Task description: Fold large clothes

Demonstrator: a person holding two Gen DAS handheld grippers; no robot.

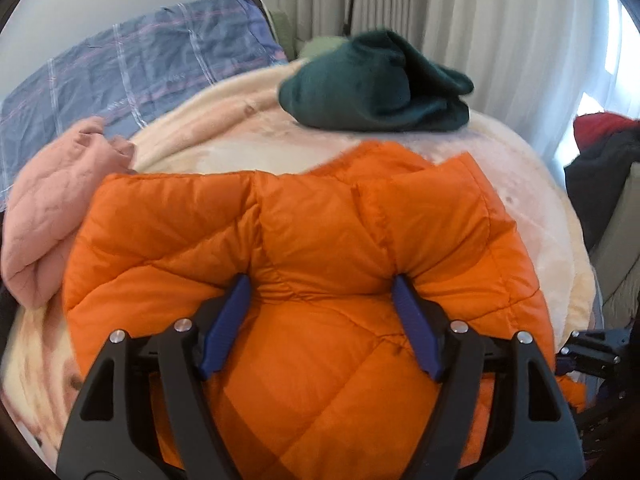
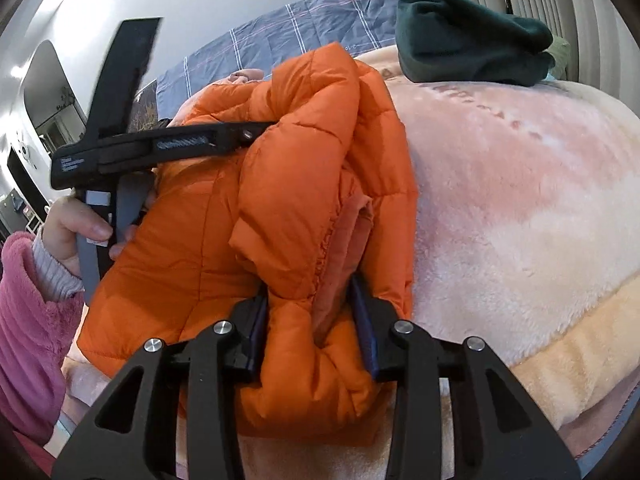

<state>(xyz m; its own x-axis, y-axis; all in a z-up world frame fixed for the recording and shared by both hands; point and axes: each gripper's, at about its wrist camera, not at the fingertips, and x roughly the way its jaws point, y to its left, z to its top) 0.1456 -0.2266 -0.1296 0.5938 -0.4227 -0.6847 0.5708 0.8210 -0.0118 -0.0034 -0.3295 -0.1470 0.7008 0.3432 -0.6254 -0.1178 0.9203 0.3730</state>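
The orange puffer jacket [image 1: 304, 272] lies bunched on the bed's cream blanket [image 1: 224, 148], and both tools are at it. The left hand-held gripper [image 1: 322, 300] has its blue fingers [image 1: 230, 312] spread wide, with a broad bulge of quilted fabric swelling up between them and each finger pressed into the padding — a wide clamp on the jacket. The right hand-held gripper [image 2: 310, 312] sits at a folded edge of the same jacket; its jaws stand partway apart, with a thick fold and the lining between them, and whether the pads bite I cannot tell. Beyond both, farther up the bed, rests a folded dark green garment [image 1: 376, 84]. Left of the left gripper lies a pink garment [image 1: 52, 208], with a blue plaid quilt [image 1: 132, 64] behind it.
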